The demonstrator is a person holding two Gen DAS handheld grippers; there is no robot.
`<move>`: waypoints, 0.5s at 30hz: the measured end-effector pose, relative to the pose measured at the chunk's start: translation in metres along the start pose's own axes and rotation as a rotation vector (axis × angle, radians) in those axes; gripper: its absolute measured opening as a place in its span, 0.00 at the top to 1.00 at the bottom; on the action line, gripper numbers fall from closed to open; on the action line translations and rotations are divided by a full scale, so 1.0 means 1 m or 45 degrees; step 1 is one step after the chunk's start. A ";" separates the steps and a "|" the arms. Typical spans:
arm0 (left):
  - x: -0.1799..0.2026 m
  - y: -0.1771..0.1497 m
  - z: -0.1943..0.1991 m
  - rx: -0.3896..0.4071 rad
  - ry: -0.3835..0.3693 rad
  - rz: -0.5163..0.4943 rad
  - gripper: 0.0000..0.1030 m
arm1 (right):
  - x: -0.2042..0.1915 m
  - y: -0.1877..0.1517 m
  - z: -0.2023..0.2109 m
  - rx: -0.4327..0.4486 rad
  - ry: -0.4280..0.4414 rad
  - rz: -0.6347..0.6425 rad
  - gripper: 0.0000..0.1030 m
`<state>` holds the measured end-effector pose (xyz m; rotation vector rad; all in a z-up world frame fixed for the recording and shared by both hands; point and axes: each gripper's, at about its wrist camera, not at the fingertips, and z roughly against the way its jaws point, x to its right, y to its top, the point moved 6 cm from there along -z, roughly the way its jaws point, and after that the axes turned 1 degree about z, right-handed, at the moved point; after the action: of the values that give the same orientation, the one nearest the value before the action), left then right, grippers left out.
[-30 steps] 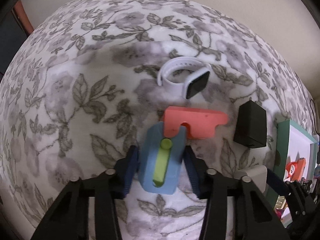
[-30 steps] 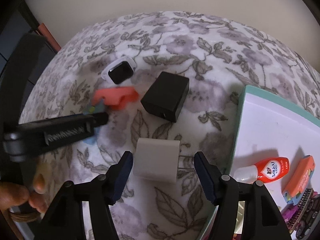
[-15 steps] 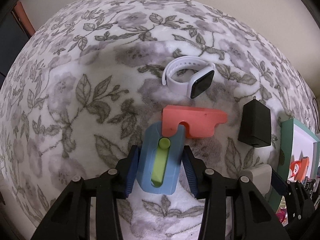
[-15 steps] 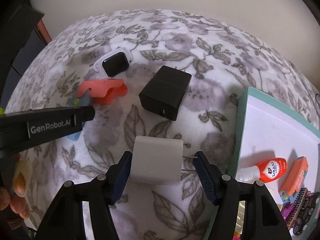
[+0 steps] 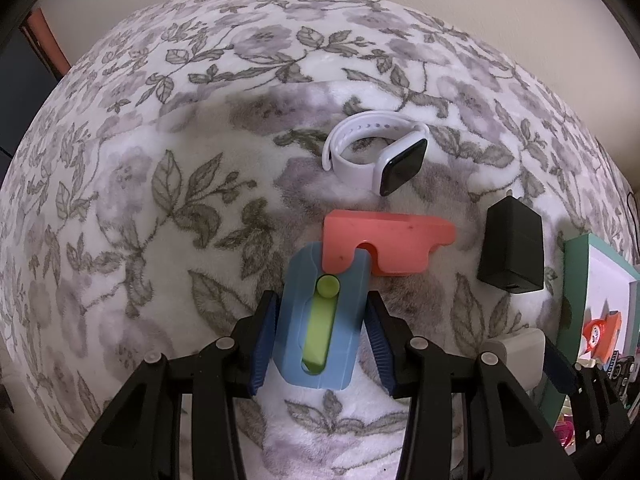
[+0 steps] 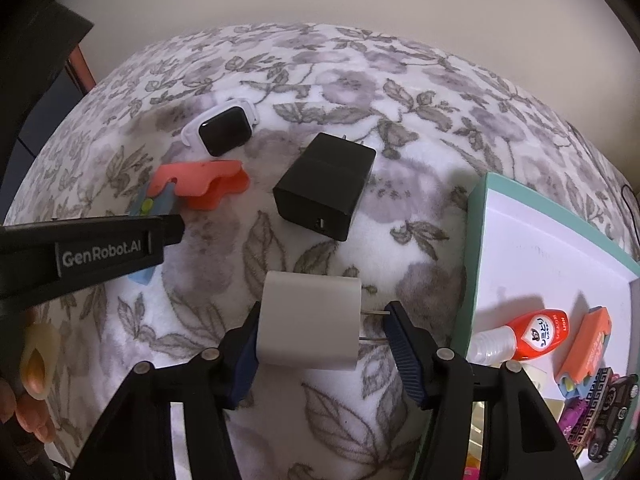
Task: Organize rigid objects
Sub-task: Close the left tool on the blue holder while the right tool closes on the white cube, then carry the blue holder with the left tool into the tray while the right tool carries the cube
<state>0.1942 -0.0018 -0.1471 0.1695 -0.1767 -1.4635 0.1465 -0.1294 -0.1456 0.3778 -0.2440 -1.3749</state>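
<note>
My left gripper point(image 5: 320, 344) straddles a blue block with a green slider point(image 5: 320, 324) on the floral blanket; the pads are close on both sides, with a slight gap at the right. A coral block point(image 5: 384, 240) overlaps its far end. My right gripper point(image 6: 320, 344) straddles a white charger point(image 6: 308, 320); the left pad touches its body, the right pad meets the prongs. A black charger point(image 6: 326, 190) and a white smartwatch point(image 6: 222, 130) lie beyond. The teal-rimmed tray point(image 6: 476, 240) is at the right.
The tray holds a red glue bottle point(image 6: 532, 332), an orange block point(image 6: 588, 348) and toy cars point(image 6: 604, 412). The left gripper's arm point(image 6: 88, 250) crosses the right wrist view at left. A wall stands behind the blanket.
Both grippers have moved forward and closed in around their objects. The white charger now sits deeper between the right fingers, and the blue block sits between the left pads.
</note>
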 end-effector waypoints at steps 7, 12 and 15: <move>0.001 0.004 0.010 0.034 -0.056 0.022 0.58 | 0.002 -0.002 0.003 -0.010 0.027 -0.033 0.41; 0.002 0.009 0.029 0.095 -0.061 0.012 0.60 | 0.005 -0.001 0.008 0.001 0.046 -0.058 0.41; 0.002 0.013 0.045 0.147 -0.067 0.005 0.63 | 0.006 0.001 0.013 0.015 0.056 -0.073 0.41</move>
<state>0.1974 -0.0033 -0.1005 0.2244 -0.3042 -1.4553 0.1436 -0.1372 -0.1337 0.4268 -0.2065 -1.4202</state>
